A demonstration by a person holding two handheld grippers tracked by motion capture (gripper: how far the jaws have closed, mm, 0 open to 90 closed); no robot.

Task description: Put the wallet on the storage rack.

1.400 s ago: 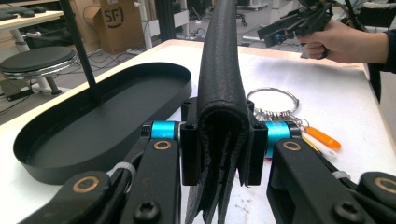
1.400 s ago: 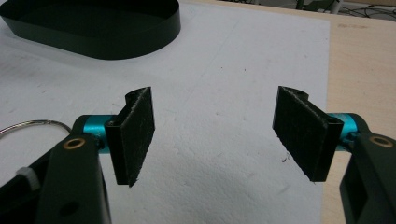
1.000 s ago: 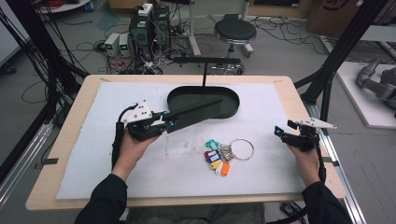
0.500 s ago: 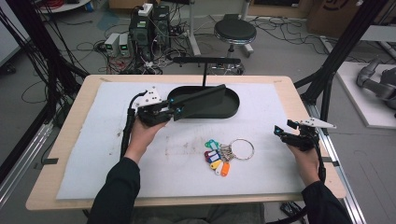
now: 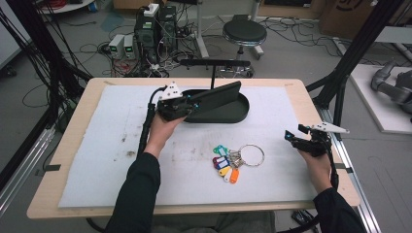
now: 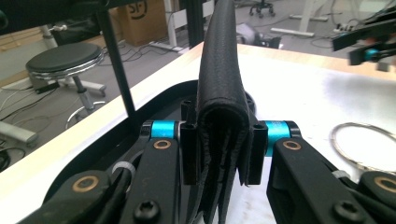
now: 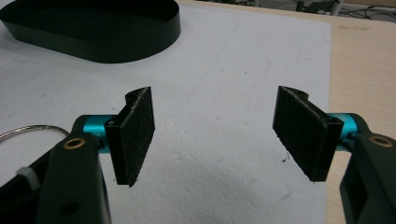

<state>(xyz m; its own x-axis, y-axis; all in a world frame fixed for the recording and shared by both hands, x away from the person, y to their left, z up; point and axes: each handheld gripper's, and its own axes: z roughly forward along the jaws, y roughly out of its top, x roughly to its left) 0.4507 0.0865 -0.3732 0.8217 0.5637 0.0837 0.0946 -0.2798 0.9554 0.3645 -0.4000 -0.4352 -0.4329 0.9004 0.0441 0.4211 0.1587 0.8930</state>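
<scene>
My left gripper (image 5: 192,104) is shut on a black folded leather wallet (image 5: 218,94), which sticks out to the right, above the black oval tray (image 5: 238,115). In the left gripper view the wallet (image 6: 222,88) stands on edge, pinched between the two pads, with the tray (image 6: 154,105) under it. A key ring with several coloured tags (image 5: 234,161) lies on the white mat (image 5: 97,155) near the middle. My right gripper (image 5: 290,137) rests at the table's right edge, open; its pads (image 7: 136,131) stand wide apart with only mat between them.
A black T-shaped stand (image 5: 214,65) rises just behind the tray. The wooden table edge (image 5: 316,107) runs close to the right gripper. A stool (image 5: 244,34), computers and cables are on the floor behind the table.
My left gripper has carried the wallet up and to the right, from the mat's left middle to above the tray. The right gripper has stayed put.
</scene>
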